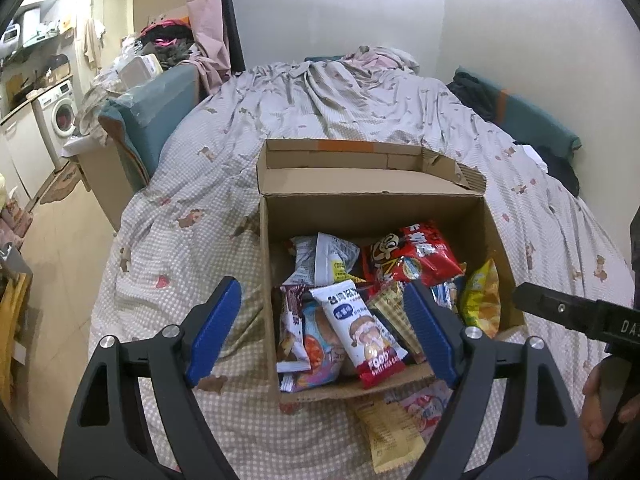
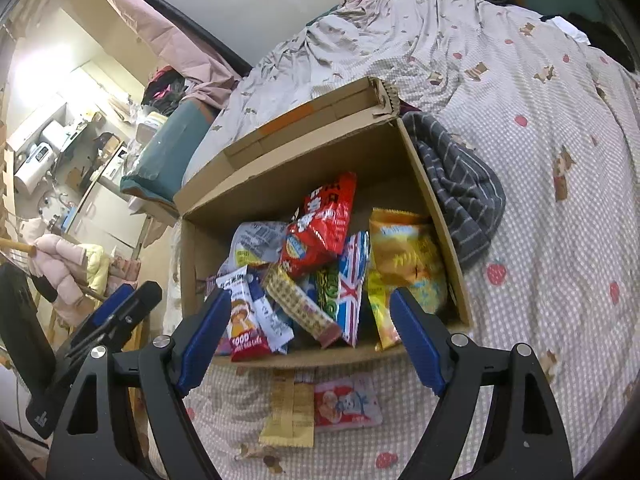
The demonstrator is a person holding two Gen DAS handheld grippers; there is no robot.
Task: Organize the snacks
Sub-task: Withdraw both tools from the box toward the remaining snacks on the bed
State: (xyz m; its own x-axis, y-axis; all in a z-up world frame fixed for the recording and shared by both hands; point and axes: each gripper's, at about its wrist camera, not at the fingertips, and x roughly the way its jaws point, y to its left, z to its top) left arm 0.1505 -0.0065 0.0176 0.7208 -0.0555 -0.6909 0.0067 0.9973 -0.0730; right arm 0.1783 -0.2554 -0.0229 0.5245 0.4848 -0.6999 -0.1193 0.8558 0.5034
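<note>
An open cardboard box (image 1: 360, 208) stands on the bed, filled with several snack packets. Among them are a red bag (image 1: 416, 256), a yellow chip bag (image 1: 482, 300) and a white packet (image 1: 360, 328) with a red end. My left gripper (image 1: 320, 292) hovers open over the box's front left corner with nothing between its blue pads. My right gripper (image 2: 310, 296) hangs open over the front of the box (image 2: 300, 160), also holding nothing. A yellow packet (image 2: 290, 412) and a pink packet (image 2: 346, 402) lie flat on the quilt just in front of the box.
A grey striped cloth (image 2: 460, 188) lies against the box's right side. The bed's left edge drops to the floor, with a teal cushion (image 1: 148, 120) and a washing machine (image 1: 60, 112) beyond. Dark clothes (image 1: 476, 96) sit at the far right. A person's hand (image 1: 596, 412) holds the right gripper.
</note>
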